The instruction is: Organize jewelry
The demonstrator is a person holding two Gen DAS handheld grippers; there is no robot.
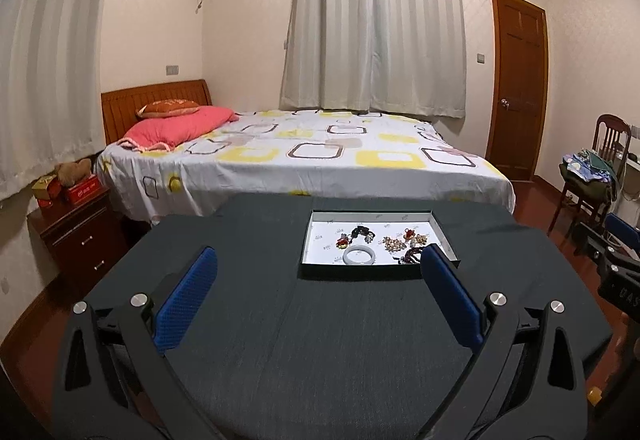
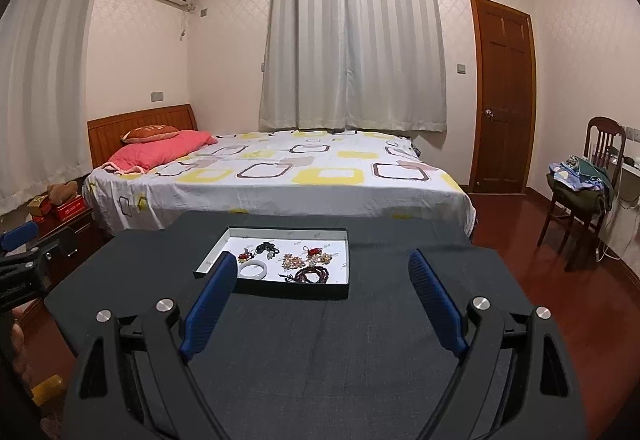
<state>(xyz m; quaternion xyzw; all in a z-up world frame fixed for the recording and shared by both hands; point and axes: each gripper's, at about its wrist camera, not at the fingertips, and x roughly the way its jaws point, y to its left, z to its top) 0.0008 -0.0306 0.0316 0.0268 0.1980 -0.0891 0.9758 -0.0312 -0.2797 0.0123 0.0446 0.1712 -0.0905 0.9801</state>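
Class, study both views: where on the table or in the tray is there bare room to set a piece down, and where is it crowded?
Bare: the dark table between the tray and the tongs; also the tray's far strip behind the jewelry. Crowded: the tray's near half, around the white bangle and dark beads.

Desk (image 1: 260,320) w/ dark grey cloth top, standing in front of the bed. Only one thing directly on it: shallow dark-rimmed tray (image 1: 442,236) w/ white lining, toward the far edge, approx centred. Tray holds the jewelry: white bangle (image 1: 359,255), dark bead strand (image 2: 312,275), gold and red pieces. Rest of cloth bare.
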